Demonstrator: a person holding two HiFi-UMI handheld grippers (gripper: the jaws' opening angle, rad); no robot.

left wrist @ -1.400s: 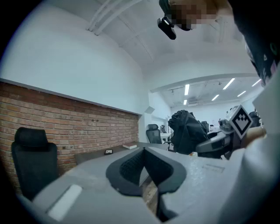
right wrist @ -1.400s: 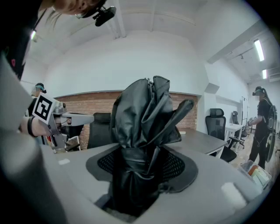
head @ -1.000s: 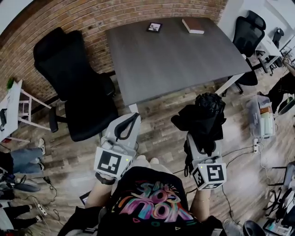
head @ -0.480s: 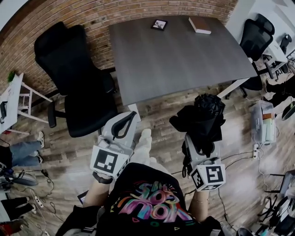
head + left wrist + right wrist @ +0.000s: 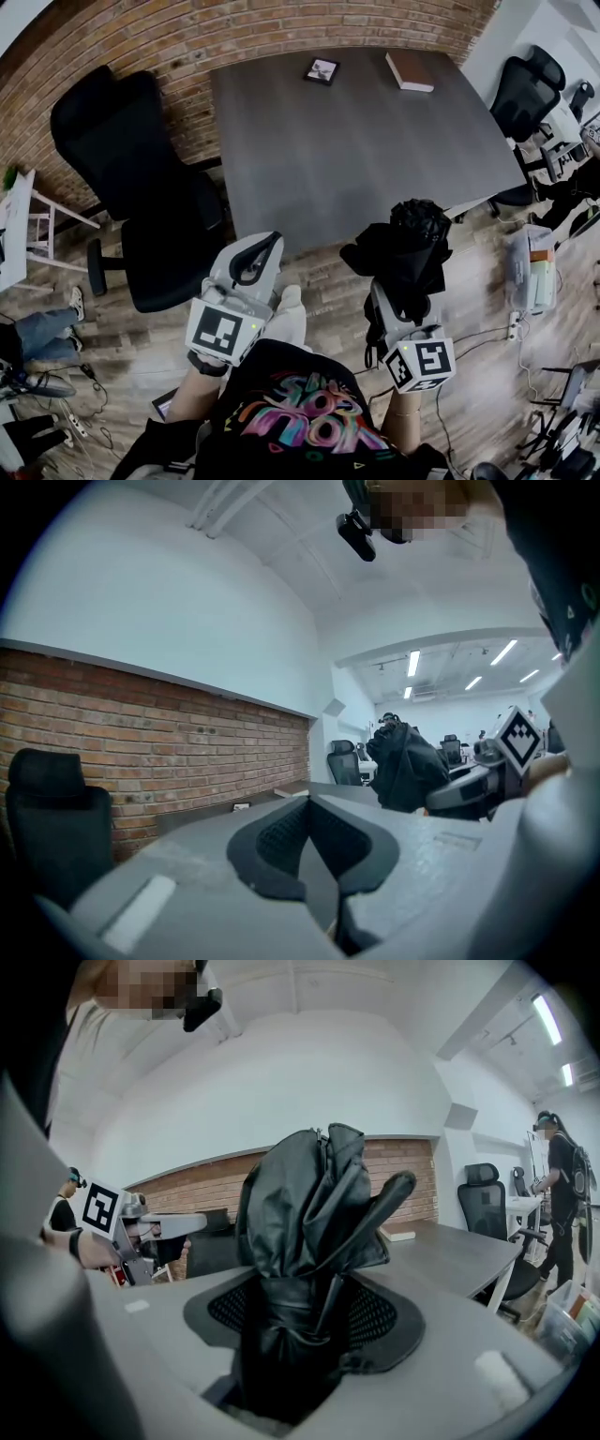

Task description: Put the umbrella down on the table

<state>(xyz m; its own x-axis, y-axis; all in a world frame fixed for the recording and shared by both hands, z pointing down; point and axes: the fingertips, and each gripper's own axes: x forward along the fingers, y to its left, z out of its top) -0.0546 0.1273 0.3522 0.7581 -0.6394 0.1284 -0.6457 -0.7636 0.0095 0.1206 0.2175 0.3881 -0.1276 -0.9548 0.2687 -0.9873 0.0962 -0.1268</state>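
My right gripper [image 5: 397, 284] is shut on a folded black umbrella [image 5: 410, 246], which stands up out of its jaws with the crumpled canopy on top. In the right gripper view the umbrella [image 5: 302, 1206] fills the space between the ribbed pads of the gripper [image 5: 314, 1314]. The umbrella's top hangs just at the near edge of the grey table [image 5: 356, 141]. My left gripper [image 5: 266, 244] is shut and holds nothing, to the left of the umbrella, near the table's front left corner. In the left gripper view its jaws [image 5: 309, 806] meet, and the umbrella [image 5: 405, 772] shows to the right.
A brown book [image 5: 410, 70] and a small dark frame [image 5: 322, 70] lie at the table's far edge by the brick wall. A black office chair [image 5: 131, 187] stands left of the table, another [image 5: 523, 89] at its right. A plastic bin [image 5: 531, 267] and cables sit on the floor.
Both grippers have moved forward towards the table together with the person. The umbrella's top now reaches the table's near edge. Neither gripper's jaws have changed.
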